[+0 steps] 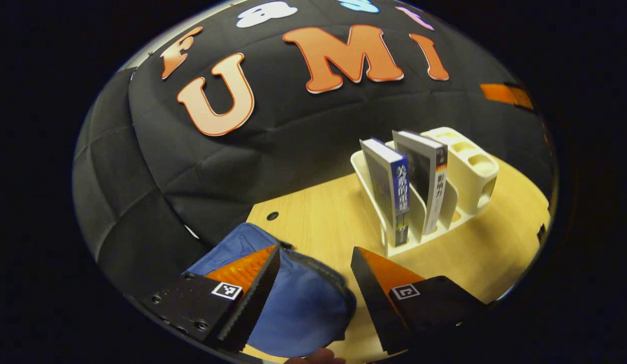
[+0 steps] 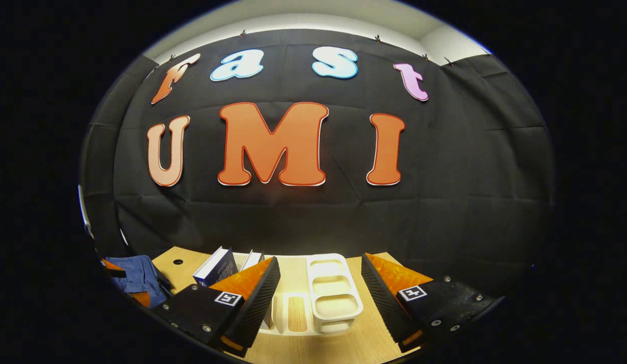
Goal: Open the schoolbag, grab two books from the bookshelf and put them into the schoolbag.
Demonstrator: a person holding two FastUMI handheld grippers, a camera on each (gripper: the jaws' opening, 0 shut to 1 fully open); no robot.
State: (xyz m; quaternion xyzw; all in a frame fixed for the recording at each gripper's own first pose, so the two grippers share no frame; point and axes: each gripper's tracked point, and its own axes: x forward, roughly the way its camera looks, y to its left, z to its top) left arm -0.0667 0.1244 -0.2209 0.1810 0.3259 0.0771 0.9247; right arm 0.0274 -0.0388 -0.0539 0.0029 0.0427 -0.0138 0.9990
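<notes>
In the left gripper view the blue schoolbag (image 1: 298, 303) lies on the wooden table (image 1: 323, 222), just under and past my left gripper (image 1: 316, 280), which is open with nothing between its fingers. To the right a cream bookshelf (image 1: 444, 202) holds two upright books: a blue-spined book (image 1: 394, 194) and a grey, white-spined book (image 1: 427, 174). In the right gripper view my right gripper (image 2: 318, 288) is open above the bookshelf (image 2: 328, 293). The two books (image 2: 217, 268) lean left of it, partly hidden by the left finger. The schoolbag (image 2: 136, 278) lies far left.
The bookshelf's right end has a pen holder with several round-cornered cups (image 1: 470, 162). A small round hole (image 1: 272, 216) sits in the table near the back edge. The black cloth wall rises right behind the table. A fingertip (image 1: 318, 358) shows at the bottom edge.
</notes>
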